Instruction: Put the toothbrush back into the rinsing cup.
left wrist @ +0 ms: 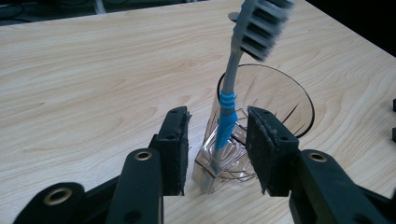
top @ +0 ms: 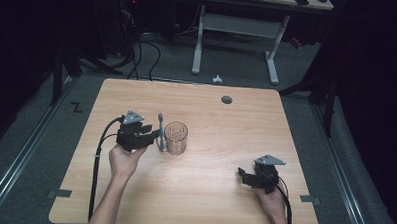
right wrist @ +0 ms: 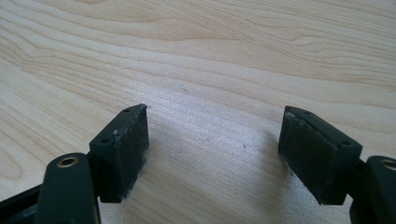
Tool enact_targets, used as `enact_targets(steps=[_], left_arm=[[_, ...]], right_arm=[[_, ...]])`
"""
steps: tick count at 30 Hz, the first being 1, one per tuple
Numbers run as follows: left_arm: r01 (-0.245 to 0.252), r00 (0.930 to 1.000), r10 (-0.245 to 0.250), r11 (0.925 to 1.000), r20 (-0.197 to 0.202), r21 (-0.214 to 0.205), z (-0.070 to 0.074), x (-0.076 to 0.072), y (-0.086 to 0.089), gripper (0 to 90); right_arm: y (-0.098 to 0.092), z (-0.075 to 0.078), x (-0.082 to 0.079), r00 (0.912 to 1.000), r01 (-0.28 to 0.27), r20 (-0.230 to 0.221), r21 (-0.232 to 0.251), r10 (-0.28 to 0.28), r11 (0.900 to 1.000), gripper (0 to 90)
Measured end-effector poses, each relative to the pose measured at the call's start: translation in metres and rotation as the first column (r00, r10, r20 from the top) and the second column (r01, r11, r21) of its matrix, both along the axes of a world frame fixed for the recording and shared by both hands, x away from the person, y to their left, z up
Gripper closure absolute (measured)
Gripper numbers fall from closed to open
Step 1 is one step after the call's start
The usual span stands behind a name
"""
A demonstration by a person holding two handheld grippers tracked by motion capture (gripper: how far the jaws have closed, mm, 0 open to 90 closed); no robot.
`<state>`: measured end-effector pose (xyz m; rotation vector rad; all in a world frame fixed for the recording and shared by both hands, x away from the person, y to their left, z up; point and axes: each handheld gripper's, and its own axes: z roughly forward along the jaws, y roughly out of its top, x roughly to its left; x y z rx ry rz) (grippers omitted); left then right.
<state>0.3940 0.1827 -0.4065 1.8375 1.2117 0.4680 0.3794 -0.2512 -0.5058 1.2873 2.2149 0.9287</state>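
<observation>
We see the toothbrush standing almost upright beside the glass on the bench — bristle head up, handle end down, leaning against the rim; our left hand-held gripper brackets it with pads apart, not pressing; the right hand-held gripper gapes wide over bare wood.

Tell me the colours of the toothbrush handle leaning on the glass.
Grey toothbrush handle with a blue grip section, clearest in the left gripper view.
</observation>
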Motion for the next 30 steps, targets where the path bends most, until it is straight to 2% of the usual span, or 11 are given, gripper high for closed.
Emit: enact_targets(steps=[14, 30], left_arm=[[-0.025, 0.9992, 0.025, 0.9997, 0.031, 0.006, 0.004, -0.01, 0.007, 56.9], [-0.047, 0.998, 0.046, 0.9987, 0.042, 0.019, 0.005, -0.021, 0.019, 56.0]], right_arm=[[0.0, 0.0, 0.0, 1.0, 0.0, 0.0, 0.0, 0.0, 1.0, 24.6], [0.0, 0.0, 0.0, 1.0, 0.0, 0.0, -0.001, 0.0, 1.0, 24.6]])
